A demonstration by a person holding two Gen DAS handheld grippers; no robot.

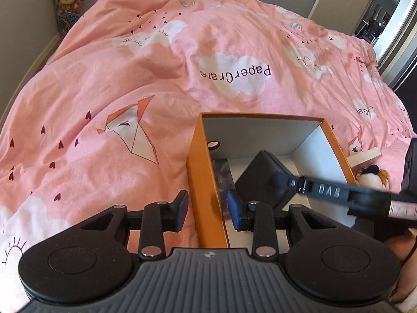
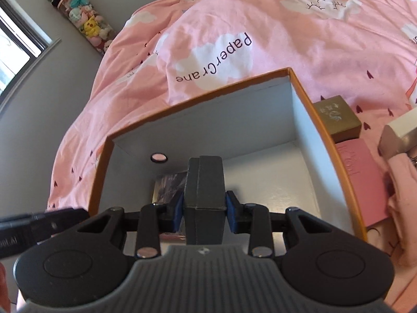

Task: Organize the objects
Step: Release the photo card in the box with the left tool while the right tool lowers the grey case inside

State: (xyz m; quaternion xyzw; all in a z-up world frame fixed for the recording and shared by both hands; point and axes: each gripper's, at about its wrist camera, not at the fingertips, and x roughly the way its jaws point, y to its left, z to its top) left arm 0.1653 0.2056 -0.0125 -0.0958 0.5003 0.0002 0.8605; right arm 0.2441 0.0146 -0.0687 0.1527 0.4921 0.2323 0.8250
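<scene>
An orange box with a white inside [image 1: 203,182] [image 2: 307,99] sits on a pink bedcover. My left gripper [image 1: 207,208] straddles the box's left wall, one blue pad on each side; a gap shows on both sides of the wall. My right gripper [image 2: 204,208] is shut on a dark grey box [image 2: 204,182] and holds it inside the orange box. The dark grey box also shows in the left wrist view [image 1: 265,174]. A flat item with a purple print [image 2: 169,185] lies on the orange box's floor.
Right of the orange box lie a gold box [image 2: 336,117], a pink box [image 2: 362,177], a white-and-grey box [image 2: 401,133] and pink cloth [image 2: 404,182]. A small plush toy [image 1: 375,174] lies there too. Stuffed toys [image 2: 80,18] stand by the wall.
</scene>
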